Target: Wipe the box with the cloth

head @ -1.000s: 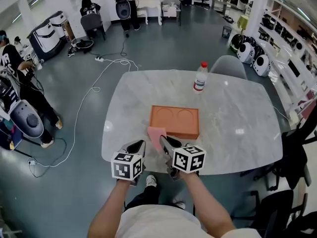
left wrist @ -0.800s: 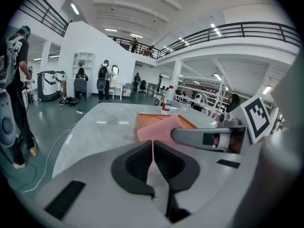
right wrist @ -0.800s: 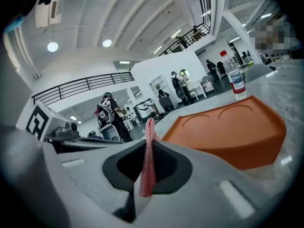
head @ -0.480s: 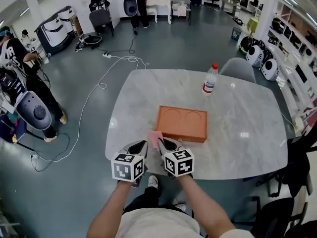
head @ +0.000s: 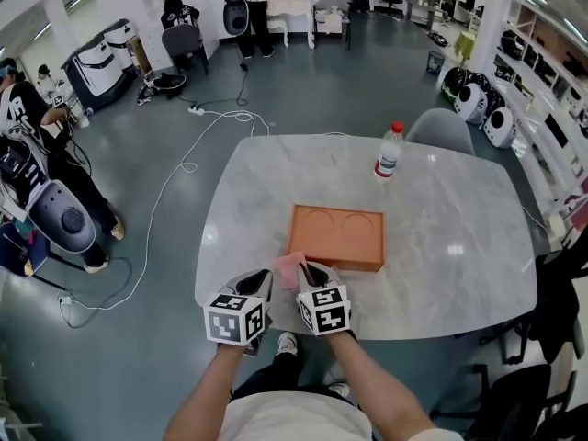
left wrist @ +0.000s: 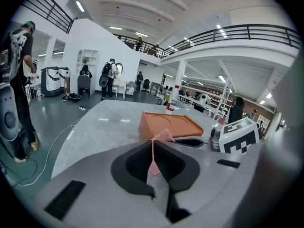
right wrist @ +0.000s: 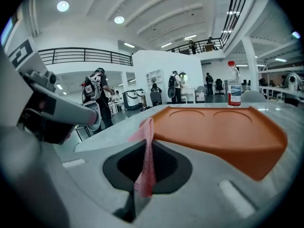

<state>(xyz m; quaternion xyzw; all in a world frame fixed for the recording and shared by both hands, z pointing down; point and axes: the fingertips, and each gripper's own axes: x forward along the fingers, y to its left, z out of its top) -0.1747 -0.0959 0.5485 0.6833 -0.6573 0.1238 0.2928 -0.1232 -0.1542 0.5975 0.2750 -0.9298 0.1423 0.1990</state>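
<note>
The left gripper is pinched shut on one edge of the pink cloth. The right gripper clamps the other edge. The cloth is held between them, at the near left corner of the orange box on the table.

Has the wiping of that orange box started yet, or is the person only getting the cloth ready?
Done: the pink cloth is picked up, pinched by both the left gripper and the right gripper. In hand: it is held at the near left corner of the orange box; I cannot tell whether it touches. Left: the wiping itself, it seems, since the box's top shows bare.
</note>
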